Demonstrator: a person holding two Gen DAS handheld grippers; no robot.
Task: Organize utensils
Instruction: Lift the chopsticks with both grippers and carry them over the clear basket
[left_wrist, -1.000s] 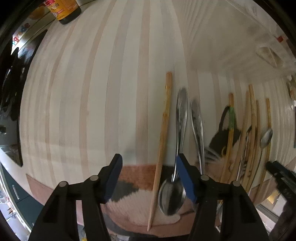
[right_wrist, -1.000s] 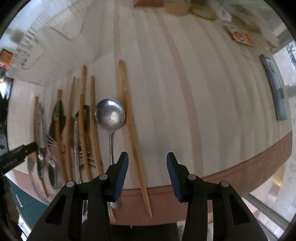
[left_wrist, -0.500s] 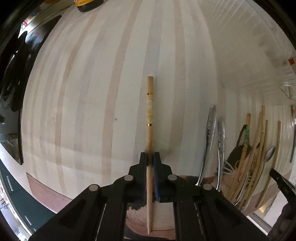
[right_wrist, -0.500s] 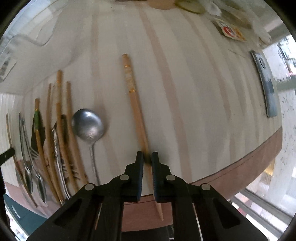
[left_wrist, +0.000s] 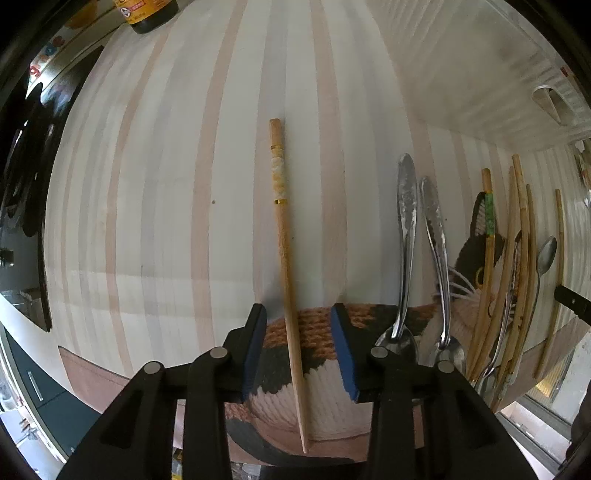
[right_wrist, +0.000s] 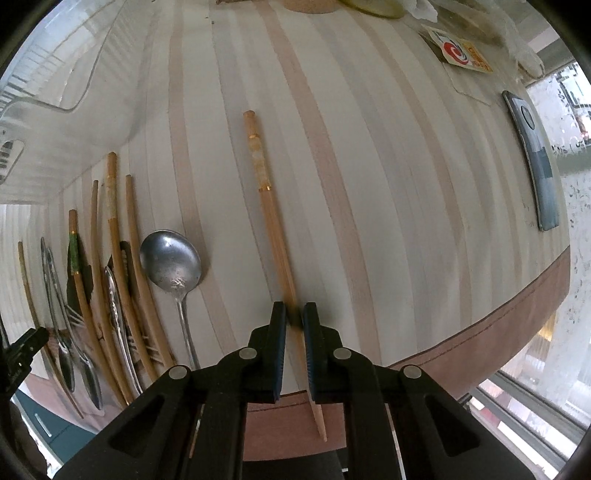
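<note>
In the left wrist view a wooden chopstick (left_wrist: 282, 229) with a pale wrapped band lies between the fingers of my open left gripper (left_wrist: 299, 332), untouched by them, its tip over a knitted mat (left_wrist: 317, 373). Two metal spoons (left_wrist: 406, 236) and several more chopsticks (left_wrist: 517, 258) lie to the right. In the right wrist view my right gripper (right_wrist: 294, 325) is shut on a matching chopstick (right_wrist: 267, 206). A large metal spoon (right_wrist: 170, 260), more chopsticks (right_wrist: 114, 251) and spoons lie to its left.
A striped cloth (right_wrist: 369, 184) covers the table. A dark bottle (left_wrist: 147, 14) stands far left. A phone (right_wrist: 535, 162) and a packet (right_wrist: 461, 53) lie at the right. The table's brown front edge (right_wrist: 480, 339) is close below the right gripper.
My left gripper has opened and let go of its chopstick, which now lies on the table nearer the other utensils. My right gripper stays shut on its chopstick and has shifted right.
</note>
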